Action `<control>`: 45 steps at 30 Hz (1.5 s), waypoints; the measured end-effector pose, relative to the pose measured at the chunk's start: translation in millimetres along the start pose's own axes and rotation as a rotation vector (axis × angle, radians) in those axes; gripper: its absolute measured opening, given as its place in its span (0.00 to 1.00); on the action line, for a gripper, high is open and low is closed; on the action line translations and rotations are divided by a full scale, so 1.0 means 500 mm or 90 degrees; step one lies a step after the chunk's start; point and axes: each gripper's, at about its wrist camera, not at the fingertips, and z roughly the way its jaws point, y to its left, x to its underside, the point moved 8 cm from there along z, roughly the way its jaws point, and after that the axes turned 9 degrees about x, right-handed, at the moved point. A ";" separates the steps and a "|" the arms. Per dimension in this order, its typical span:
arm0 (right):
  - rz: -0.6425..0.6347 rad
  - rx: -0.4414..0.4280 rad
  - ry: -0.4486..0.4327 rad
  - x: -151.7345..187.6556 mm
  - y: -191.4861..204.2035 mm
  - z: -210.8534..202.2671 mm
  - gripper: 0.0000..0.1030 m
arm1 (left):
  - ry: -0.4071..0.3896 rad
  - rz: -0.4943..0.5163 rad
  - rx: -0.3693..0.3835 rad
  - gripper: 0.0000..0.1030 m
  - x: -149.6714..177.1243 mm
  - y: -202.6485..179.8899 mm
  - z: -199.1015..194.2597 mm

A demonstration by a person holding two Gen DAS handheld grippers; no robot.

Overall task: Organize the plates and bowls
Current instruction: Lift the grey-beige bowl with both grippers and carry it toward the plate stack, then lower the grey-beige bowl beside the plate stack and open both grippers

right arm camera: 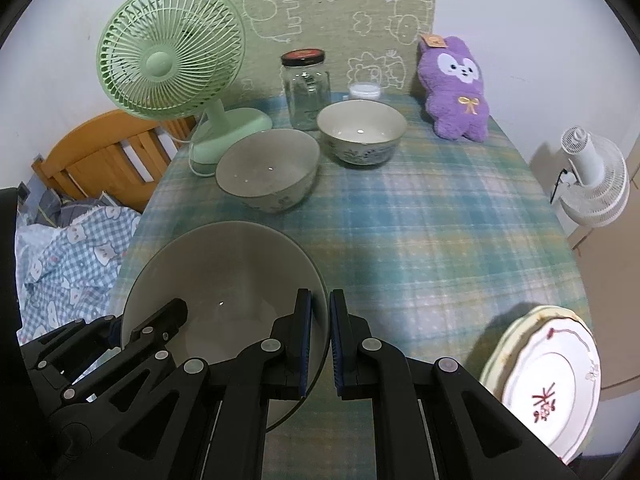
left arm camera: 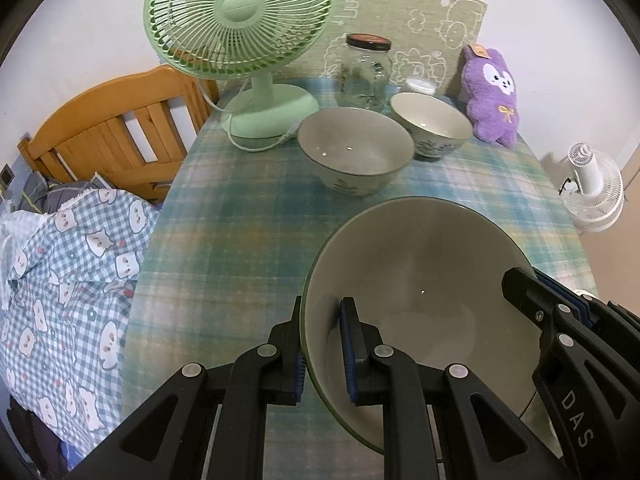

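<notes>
On the near part of the plaid blue-green tablecloth (right arm camera: 420, 216), a large grey-cream ceramic bowl (left arm camera: 424, 280) sits between both tools. The left gripper (left arm camera: 322, 354) straddles the bowl's left rim, one blue-padded finger outside the wall and one inside; a sliver of space shows beside the pads, so I cannot tell whether they truly pinch the rim. The right gripper (right arm camera: 320, 344) straddles the opposite rim the same way, its two fingers close together with the thin wall between them, though contact is again unclear.

Farther back stand a medium grey bowl with a dark leaf pattern (right arm camera: 268, 170) and, just beside it to the right, a smaller cream bowl with blue floral decoration (right arm camera: 362, 136); the two look close but apart. Behind them are a clear glass jar with a dark lid (right arm camera: 306, 88) and a small white lidded container (right arm camera: 364, 90). A pale green desk fan (right arm camera: 172, 68) occupies the back left corner, and a purple plush rabbit (right arm camera: 456, 88) leans against the wall at the back right. At the table's near right edge lies a stack of white scalloped plates with a red mark (right arm camera: 548, 384). A white floor fan (right arm camera: 592, 176) stands beyond the table.
</notes>
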 end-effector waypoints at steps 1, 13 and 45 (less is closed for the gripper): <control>0.001 0.000 0.000 0.004 -0.007 -0.002 0.12 | -0.001 0.000 0.000 0.12 0.004 -0.007 -0.001; 0.012 -0.003 0.015 0.067 -0.085 -0.007 0.12 | 0.007 0.000 -0.003 0.12 0.060 -0.079 0.006; 0.003 -0.011 0.048 0.178 -0.176 0.036 0.12 | 0.028 0.018 -0.001 0.26 0.167 -0.164 0.053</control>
